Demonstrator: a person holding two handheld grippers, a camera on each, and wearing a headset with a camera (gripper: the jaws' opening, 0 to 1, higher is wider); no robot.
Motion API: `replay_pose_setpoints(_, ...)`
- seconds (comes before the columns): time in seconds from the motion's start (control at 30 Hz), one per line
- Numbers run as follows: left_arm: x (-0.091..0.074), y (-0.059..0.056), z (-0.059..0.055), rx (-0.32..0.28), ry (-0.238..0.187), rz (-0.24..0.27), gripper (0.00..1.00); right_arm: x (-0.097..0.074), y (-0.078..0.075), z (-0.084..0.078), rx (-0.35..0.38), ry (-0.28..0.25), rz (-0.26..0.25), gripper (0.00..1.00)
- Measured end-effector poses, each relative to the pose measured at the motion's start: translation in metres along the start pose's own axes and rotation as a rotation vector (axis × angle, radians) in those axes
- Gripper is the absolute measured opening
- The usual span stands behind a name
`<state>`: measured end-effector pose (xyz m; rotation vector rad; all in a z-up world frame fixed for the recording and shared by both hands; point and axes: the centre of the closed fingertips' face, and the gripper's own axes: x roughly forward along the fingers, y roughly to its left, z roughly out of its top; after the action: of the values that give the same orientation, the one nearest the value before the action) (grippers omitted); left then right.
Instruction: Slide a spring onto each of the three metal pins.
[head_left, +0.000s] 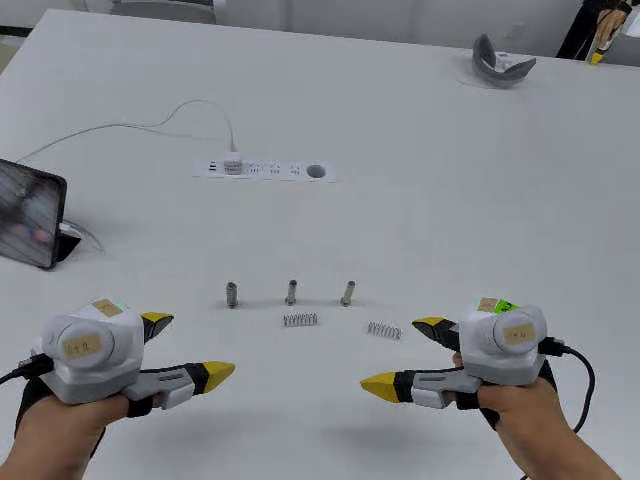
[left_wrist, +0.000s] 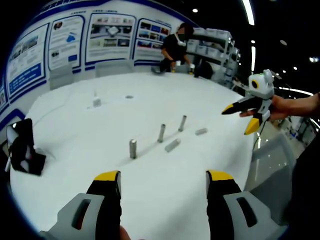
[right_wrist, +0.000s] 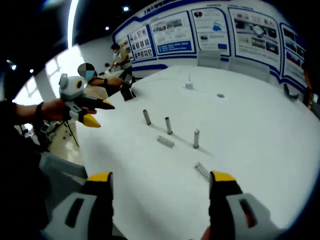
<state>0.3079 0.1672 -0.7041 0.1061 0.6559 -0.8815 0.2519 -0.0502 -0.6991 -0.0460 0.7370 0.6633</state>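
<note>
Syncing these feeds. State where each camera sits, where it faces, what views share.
Head view: headset, facing down at the table; both hands, left gripper, right gripper.
Left gripper view: on left gripper, facing three pins; own open jaws, right gripper.
Right gripper view: on right gripper, facing pins; own open jaws, left gripper.
All share pins and two springs.
</note>
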Motion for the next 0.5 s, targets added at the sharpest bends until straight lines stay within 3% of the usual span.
replay_pose_setpoints(0.5,0.051,-0.019,0.016,0.073,0.031,-0.103,0.69,-0.019,0.003,-0.015,0.054,-0.013,-0.045,0.83)
